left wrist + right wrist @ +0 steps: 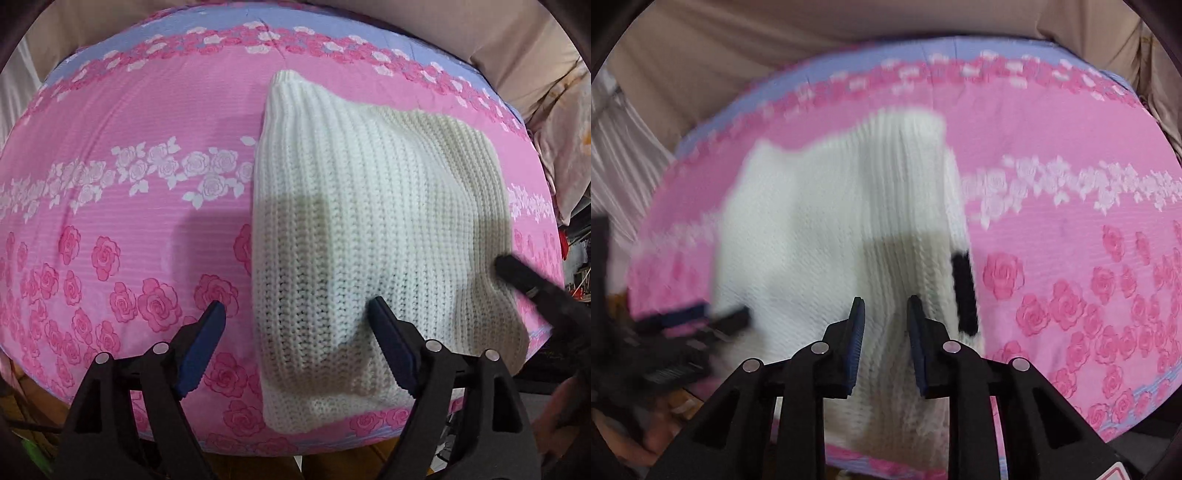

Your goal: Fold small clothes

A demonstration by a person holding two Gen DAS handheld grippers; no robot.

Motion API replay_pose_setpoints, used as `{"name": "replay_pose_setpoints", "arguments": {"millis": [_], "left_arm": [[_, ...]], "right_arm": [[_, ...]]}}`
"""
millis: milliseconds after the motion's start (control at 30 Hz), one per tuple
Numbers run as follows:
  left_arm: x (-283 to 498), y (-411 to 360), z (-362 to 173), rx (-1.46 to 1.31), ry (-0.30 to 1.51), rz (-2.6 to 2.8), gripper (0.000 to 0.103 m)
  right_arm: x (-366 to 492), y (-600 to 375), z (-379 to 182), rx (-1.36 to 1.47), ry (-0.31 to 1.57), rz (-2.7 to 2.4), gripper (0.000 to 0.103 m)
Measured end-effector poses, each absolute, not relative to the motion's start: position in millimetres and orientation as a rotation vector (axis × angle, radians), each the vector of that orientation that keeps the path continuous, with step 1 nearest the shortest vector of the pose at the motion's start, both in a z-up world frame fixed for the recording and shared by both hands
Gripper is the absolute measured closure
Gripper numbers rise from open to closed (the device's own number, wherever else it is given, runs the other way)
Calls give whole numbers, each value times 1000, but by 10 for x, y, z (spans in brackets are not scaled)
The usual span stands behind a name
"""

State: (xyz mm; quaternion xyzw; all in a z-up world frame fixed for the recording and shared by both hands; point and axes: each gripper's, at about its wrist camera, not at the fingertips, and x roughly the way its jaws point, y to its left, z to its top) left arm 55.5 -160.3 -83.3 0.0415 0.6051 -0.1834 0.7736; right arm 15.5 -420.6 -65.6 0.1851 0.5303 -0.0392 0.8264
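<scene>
A white knitted sweater (369, 206) lies folded on the pink rose-print bed cover (129, 155). My left gripper (297, 310) is open, hovering over the sweater's near left edge, one finger over the cover and one over the knit. My right gripper (886, 310) is partly open and empty above the sweater (827, 229), which looks blurred there. A black patch (964, 291) shows on the sweater's right edge. The right gripper's black tip (517, 273) shows at the sweater's right side in the left wrist view. The left gripper (701, 314) appears blurred at the left.
The bed's lilac border (229, 22) runs along the far edge. Beige fabric (517, 40) and cushions lie behind and to the right. The cover's near edge (332, 439) drops off close to the grippers. A pale curtain (624, 147) hangs at the left.
</scene>
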Motion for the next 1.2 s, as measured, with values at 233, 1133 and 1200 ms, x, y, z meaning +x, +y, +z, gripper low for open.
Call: {"name": "replay_pose_setpoints", "arguments": {"millis": [233,1133,1200], "left_arm": [[550,-1558,-774,64,1302,-394,25],[790,-676,-457,-123,1224,-206,22],[741,-701,-450,-99,1223,-226,22]], "right_arm": [[732,-4574,-594,395,1091,-205,34],[226,-2889,-1182,221,1343,335,81],[227,-2852,-1038,182,1344,330,84]]}}
